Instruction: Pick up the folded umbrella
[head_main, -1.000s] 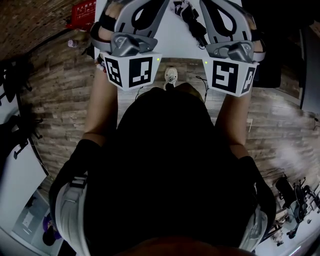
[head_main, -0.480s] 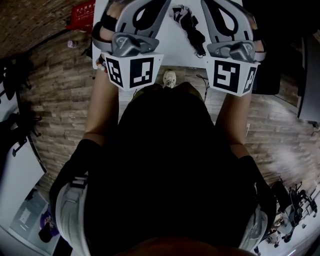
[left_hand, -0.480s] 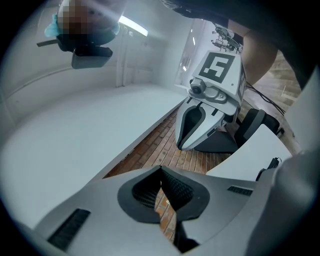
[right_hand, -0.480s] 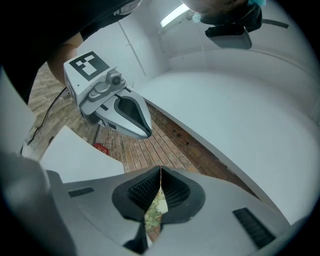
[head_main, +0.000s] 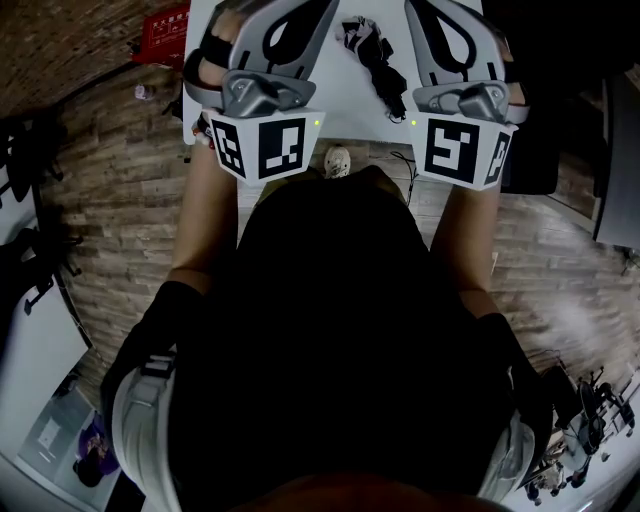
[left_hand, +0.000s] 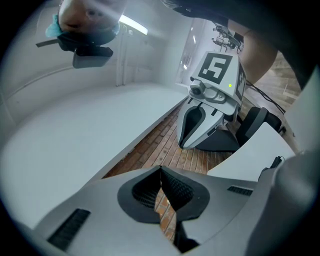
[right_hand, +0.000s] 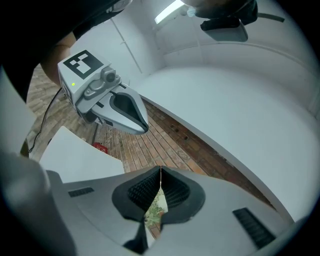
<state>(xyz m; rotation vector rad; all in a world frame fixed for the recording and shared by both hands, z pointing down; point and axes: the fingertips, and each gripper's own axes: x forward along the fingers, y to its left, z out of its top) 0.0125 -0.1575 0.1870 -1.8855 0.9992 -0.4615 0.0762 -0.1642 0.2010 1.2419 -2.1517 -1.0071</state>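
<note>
The folded umbrella (head_main: 372, 55) lay on the table (head_main: 340, 105), between the left gripper (left_hand: 160, 170) and the right gripper (right_hand: 160, 172), nearer the right one. Both grippers reached over the table's near edge. A shoe (head_main: 338, 160) stood on the plank floor (head_main: 120, 200) just before that edge. A box (head_main: 165, 28) sat on the floor left of the table.

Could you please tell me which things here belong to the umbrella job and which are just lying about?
Job: folded umbrella; white table under it; left tongs and right tongs, both shut and empty.
Lying about: red box on the floor; clutter at lower right.
</note>
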